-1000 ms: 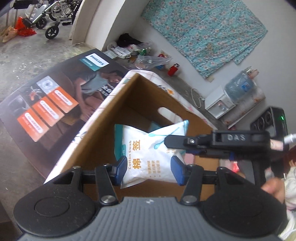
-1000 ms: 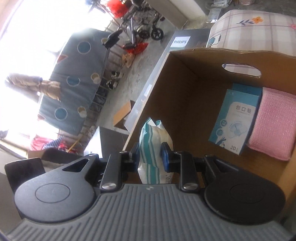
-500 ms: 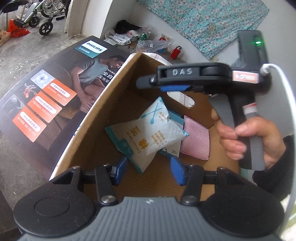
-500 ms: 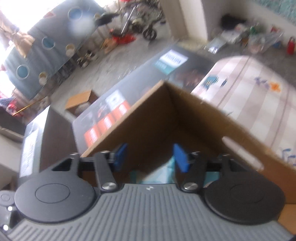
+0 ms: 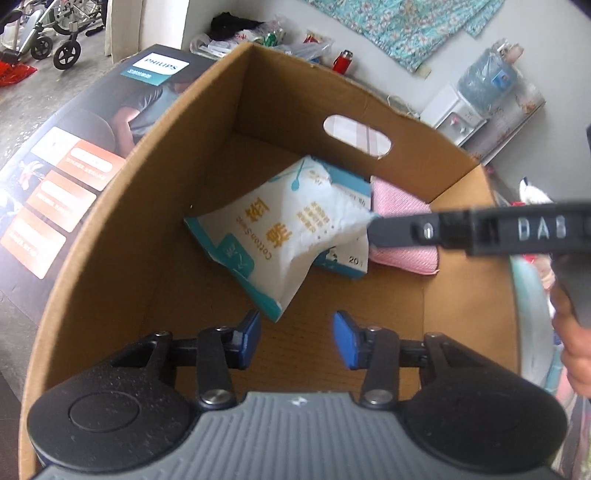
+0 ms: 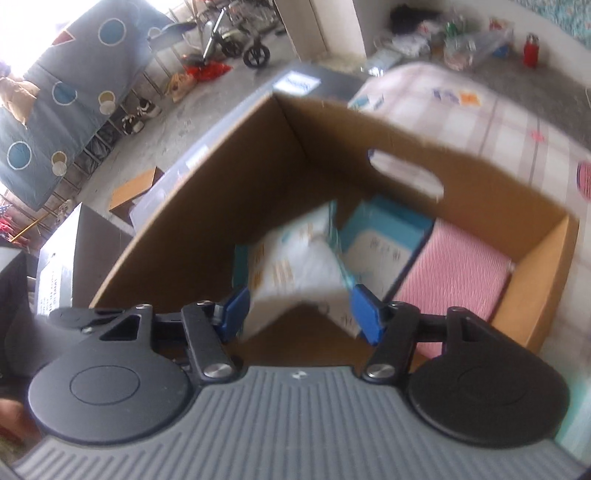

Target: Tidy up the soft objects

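A white and teal cotton-swab bag [image 5: 284, 229] [image 6: 295, 273] lies tilted inside the open cardboard box [image 5: 295, 103] [image 6: 332, 140]. It leans on a blue carton [image 5: 351, 258] [image 6: 384, 236] beside a folded pink cloth [image 5: 402, 254] [image 6: 454, 273]. My left gripper [image 5: 297, 338] hovers over the box's near side, jaws closing on nothing, with the bag's lower corner just ahead of its left pad. My right gripper [image 6: 301, 314] reaches in from the right. Its jaws are closing with the bag between them, and I see no firm pinch. One finger [image 5: 391, 232] touches the bag's right corner.
A large printed Philips carton [image 5: 74, 166] lies flat against the box's left side. Checked bedding [image 6: 498, 122] spreads behind the box. A hand [image 5: 576, 354] holds the right gripper's handle. A wheelchair [image 5: 55, 33], a red bottle [image 5: 341, 61] and a water dispenser [image 5: 484, 77] stand farther off.
The left gripper let go of the bag, which dropped into the box, and then sank lower. The right gripper opened, swung up and away, and came back down around the bag.
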Motion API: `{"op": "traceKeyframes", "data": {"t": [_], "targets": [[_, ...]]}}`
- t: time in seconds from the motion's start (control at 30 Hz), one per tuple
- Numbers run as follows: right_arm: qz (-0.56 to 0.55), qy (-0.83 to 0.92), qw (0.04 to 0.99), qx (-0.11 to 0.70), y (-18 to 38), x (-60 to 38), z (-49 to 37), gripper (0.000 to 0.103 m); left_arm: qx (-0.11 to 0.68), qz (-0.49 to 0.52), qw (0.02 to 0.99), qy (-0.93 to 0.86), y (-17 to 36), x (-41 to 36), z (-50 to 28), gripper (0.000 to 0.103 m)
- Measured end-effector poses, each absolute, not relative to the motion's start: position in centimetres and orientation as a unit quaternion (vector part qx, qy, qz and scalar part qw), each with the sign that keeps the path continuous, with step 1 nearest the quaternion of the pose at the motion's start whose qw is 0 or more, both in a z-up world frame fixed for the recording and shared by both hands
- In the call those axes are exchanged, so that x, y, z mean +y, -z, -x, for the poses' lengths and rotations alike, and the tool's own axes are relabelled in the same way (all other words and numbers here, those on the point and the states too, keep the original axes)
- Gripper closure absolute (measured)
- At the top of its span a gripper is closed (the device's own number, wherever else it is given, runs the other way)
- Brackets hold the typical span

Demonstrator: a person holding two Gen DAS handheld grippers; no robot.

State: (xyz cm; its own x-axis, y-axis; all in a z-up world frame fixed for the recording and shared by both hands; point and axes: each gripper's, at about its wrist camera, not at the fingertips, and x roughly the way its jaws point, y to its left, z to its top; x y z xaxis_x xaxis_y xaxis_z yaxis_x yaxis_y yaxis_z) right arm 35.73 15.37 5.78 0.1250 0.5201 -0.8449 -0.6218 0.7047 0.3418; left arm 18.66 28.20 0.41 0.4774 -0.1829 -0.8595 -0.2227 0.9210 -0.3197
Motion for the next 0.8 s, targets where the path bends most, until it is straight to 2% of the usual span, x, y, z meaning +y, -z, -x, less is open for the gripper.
{"op": "traceKeyframes", "data": {"t": [0.1, 0.17, 0.27, 0.47, 0.63, 0.8], "targets": [[0.059, -0.361, 0.747, 0.555, -3.7, 16.4, -35.3, 0.057, 0.521, 0.189, 0.832, -0.023, 0.4, 27.9, -19.3, 0.065], [0.055, -0.349, 0.749, 0.561, -2.6, 16.9, -35.5, 0.066, 0.526, 0.190, 0.829, -0.031, 0.8, 27.9, -19.8, 0.066], [0.039, -0.342, 0.754, 0.559, -1.7, 17.9, -36.1, 0.072, 0.519, 0.186, 0.833, -0.045, 0.8, 28.0, -20.2, 0.066], [0.032, -0.338, 0.776, 0.532, -1.2, 19.5, -37.0, 0.077, 0.512, 0.193, 0.835, -0.053, 0.8, 28.4, -20.9, 0.065], [0.047, -0.341, 0.794, 0.501, -0.8, 20.7, -37.9, 0.077, 0.512, 0.195, 0.834, -0.060, 1.0, 28.5, -21.2, 0.065], [0.061, -0.324, 0.798, 0.504, 0.6, 21.9, -38.5, 0.076, 0.517, 0.202, 0.829, -0.067, 1.5, 28.6, -21.2, 0.065]]}}
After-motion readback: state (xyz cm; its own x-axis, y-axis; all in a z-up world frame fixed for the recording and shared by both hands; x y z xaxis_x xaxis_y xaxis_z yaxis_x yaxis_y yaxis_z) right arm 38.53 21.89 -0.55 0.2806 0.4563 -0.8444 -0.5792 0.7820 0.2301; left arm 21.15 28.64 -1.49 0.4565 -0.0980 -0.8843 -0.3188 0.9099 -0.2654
